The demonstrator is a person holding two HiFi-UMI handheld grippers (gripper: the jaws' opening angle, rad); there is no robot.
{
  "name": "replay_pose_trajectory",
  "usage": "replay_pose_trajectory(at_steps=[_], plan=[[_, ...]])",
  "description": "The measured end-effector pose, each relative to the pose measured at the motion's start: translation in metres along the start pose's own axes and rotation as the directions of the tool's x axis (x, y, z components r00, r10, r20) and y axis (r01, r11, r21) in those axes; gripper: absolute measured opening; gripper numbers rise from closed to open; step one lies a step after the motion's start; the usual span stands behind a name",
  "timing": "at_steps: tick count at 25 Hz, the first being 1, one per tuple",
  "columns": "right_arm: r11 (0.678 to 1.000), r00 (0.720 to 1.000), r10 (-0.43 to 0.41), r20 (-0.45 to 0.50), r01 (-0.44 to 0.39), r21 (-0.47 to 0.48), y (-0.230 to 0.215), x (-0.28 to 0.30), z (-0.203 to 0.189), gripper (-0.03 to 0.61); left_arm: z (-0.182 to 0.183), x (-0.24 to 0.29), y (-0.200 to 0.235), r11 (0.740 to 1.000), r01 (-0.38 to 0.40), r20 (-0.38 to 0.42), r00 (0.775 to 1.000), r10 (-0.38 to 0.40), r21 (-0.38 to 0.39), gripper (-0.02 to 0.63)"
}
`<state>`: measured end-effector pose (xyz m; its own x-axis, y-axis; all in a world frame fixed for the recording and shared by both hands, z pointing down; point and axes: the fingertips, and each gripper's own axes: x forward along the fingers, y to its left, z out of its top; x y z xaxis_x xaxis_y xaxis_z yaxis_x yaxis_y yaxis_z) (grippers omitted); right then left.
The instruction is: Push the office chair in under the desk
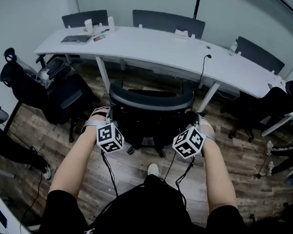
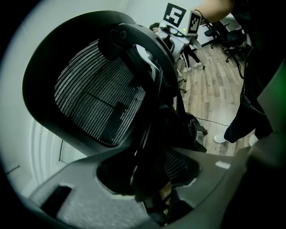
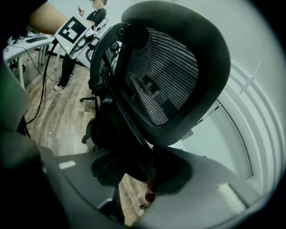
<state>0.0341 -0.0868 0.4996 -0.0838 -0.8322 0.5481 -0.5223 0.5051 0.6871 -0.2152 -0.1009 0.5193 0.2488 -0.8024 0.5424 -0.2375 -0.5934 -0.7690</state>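
A black office chair point(image 1: 150, 106) with a mesh back stands before the long white desk point(image 1: 157, 48), its back toward me and its seat partly beneath the desktop. My left gripper point(image 1: 103, 117) grips the backrest's left edge, my right gripper point(image 1: 196, 125) its right edge. In the left gripper view the mesh backrest point(image 2: 98, 98) fills the picture, and its frame runs down between the jaws of the left gripper point(image 2: 147, 188). The right gripper view shows the same backrest point(image 3: 165, 80), its frame held in the right gripper point(image 3: 149, 188). Fingertips are hidden by the frame.
Another black chair point(image 1: 57, 93) stands close at the left, one more point(image 1: 275, 107) at the right. Several chairs point(image 1: 167, 21) sit behind the desk. A notebook point(image 1: 77, 38) and cups point(image 1: 88, 25) lie on the desktop. A cable point(image 1: 202, 70) hangs off it. Seated people's legs show at both sides.
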Motion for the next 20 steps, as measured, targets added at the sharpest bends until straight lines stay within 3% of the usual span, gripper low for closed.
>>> replay_pose_trajectory(at_steps=[11, 20], plan=[[0.999, 1.0, 0.016, -0.013, -0.016, -0.039, -0.024, 0.037, 0.015, 0.158, -0.004, 0.051, 0.041, 1.0, 0.018, -0.007, 1.0, -0.018, 0.006, 0.183], [1.0, 1.0, -0.004, -0.025, 0.004, 0.007, -0.062, 0.07, -0.004, 0.161, 0.025, 0.101, 0.064, 1.0, 0.01, 0.032, 0.999, -0.011, 0.018, 0.181]])
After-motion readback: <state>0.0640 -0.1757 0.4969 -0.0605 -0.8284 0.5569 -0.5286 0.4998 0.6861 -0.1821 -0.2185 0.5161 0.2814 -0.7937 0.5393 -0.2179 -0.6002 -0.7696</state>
